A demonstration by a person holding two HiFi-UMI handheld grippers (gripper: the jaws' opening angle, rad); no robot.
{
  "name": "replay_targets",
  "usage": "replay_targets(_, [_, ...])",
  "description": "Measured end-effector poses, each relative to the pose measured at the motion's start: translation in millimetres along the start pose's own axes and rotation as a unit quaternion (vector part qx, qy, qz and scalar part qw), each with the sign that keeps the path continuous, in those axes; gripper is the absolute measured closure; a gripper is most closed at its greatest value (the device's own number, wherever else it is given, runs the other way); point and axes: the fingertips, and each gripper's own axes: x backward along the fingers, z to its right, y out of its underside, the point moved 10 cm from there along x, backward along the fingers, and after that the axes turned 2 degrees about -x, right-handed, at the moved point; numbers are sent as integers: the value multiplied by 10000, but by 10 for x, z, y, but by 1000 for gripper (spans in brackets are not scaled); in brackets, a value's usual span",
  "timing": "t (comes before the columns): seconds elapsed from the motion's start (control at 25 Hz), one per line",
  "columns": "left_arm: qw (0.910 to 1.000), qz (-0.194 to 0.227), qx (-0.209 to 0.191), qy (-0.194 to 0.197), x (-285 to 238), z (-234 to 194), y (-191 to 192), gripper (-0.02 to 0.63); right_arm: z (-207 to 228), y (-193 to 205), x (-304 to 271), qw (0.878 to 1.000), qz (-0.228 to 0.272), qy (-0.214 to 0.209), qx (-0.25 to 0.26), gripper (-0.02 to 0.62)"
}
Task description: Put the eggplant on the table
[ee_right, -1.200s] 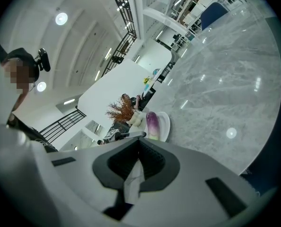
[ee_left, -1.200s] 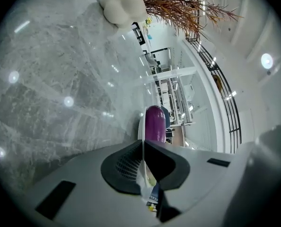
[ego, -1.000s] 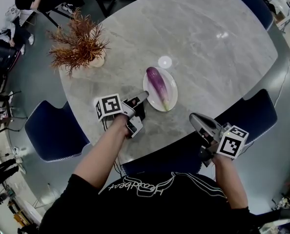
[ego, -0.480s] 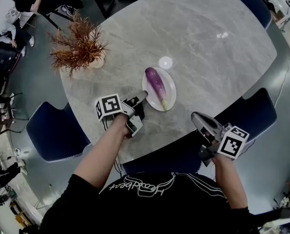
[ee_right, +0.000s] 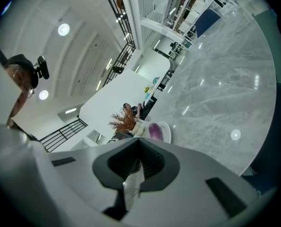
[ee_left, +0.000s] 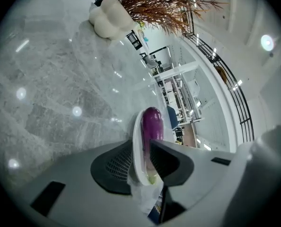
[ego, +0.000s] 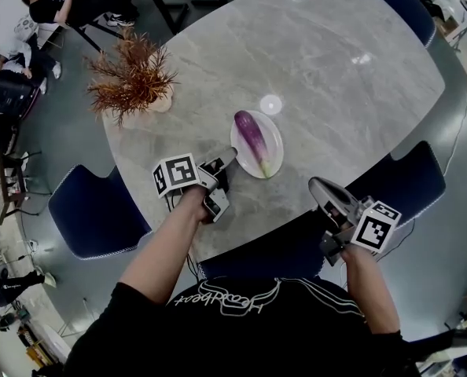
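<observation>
The left tool hides the near end of the eggplant and plate.

Glossy eggplant, smooth glazed plate, polished marble-look table.

The eggplant is long, glossy and deep purple, fading to a pale green stem end. It lies flat on its side on a white oval plate, along the plate's length, touching no bare part of the grey marbled surface. Its rounded purple end points away from the person and its green end toward the surface's near edge.
</observation>
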Motion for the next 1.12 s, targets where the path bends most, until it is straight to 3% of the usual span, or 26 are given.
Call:
replay_targets(0.2, [9995,6,-281,133,274,170,114,514,-162,27,-18,9999,-45,35,127,589])
replay_targets(0.36, [9941,-26,-802,727,556,421,283,515,-385,53,21,9994,-114,-58,334,589])
replay_targets(0.48, [9819,-6,-1375,1303,729,628,499,517,-497,93,115,9985,-115,-128,524,589])
replay_targets(0.64, [9616,157,-2298,1490,1035,899,741,597,-705,224,173,9971,-127,-280,703,589])
replay_targets(0.76, [9477,207,-2720,1658,1285,1090,894,598,-923,348,205,9952,-201,-397,867,589])
replay_targets(0.92, [9243,118,-3477,1571,1597,1201,1117,598,-1179,588,221,9927,-308,-516,1048,589])
replay_targets(1.0, [9148,68,-3701,1613,1758,1220,1251,598,-1312,734,261,9911,-343,-573,1151,589])
replay_targets(1.12, [9095,68,-3755,1780,2025,1238,1421,598,-1494,934,328,9877,-398,-667,1359,589])
